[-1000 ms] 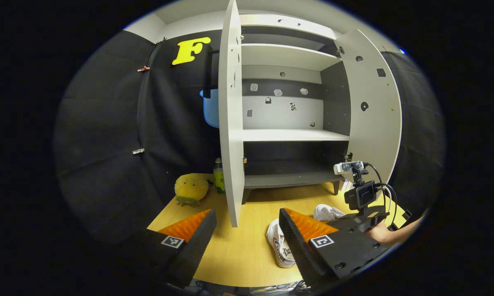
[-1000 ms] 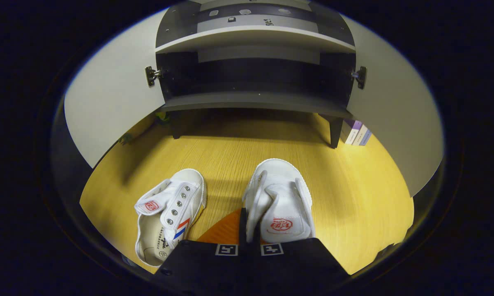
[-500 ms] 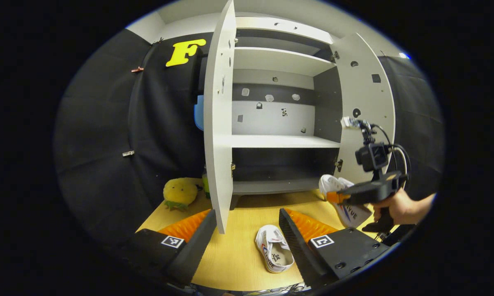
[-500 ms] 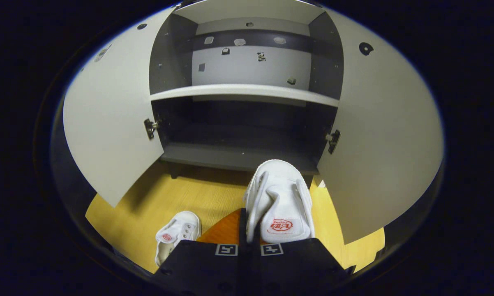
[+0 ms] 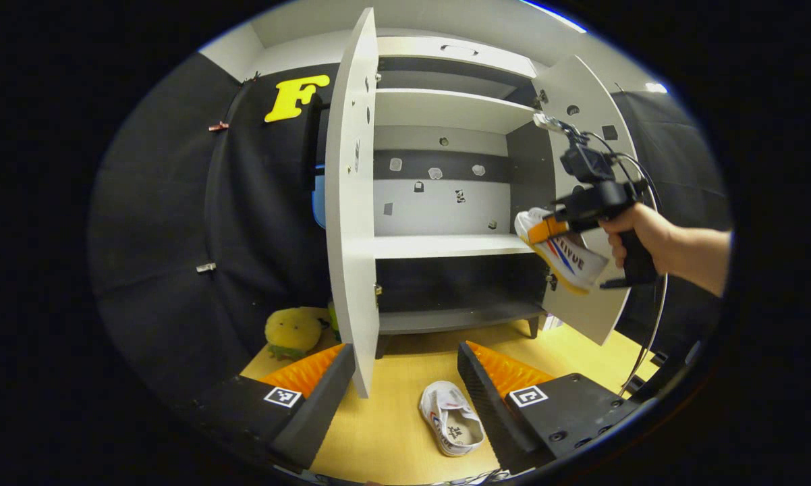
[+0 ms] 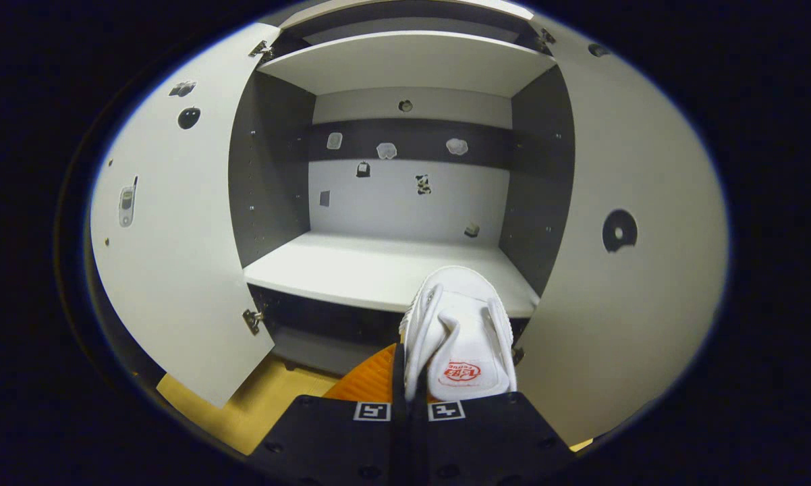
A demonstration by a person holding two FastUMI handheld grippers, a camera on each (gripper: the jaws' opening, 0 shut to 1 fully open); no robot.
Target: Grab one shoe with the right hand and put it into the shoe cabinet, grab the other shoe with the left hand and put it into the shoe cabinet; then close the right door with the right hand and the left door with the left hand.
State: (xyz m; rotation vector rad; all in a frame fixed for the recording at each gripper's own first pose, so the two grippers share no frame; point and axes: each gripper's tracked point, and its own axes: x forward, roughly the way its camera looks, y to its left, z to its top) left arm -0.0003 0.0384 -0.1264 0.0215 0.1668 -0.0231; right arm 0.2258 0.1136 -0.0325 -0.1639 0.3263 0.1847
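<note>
So the right gripper is clenched on the side wall of one white shoe, held up in the air right at the front edge of the shoe cabinet. In the right gripper view the shoe's long axis runs straight toward 12 o'clock, toe first, and the white middle shelf sits just past the toe, spreading off toward 11. My guess is the next bit is a plain push forward onto that shelf, then letting go.

From the left gripper view, the hand holding that gripper is out at 2 o'clock, level with the shelf, forearm coming in from the right, shoe tilted heel-down.

The left gripper is released, jaws wide apart, hanging low. The other shoe lies on the wooden table right between its fingers, toward 6 o'clock, slightly angled. Both doors stand open: left door, right door.
</note>
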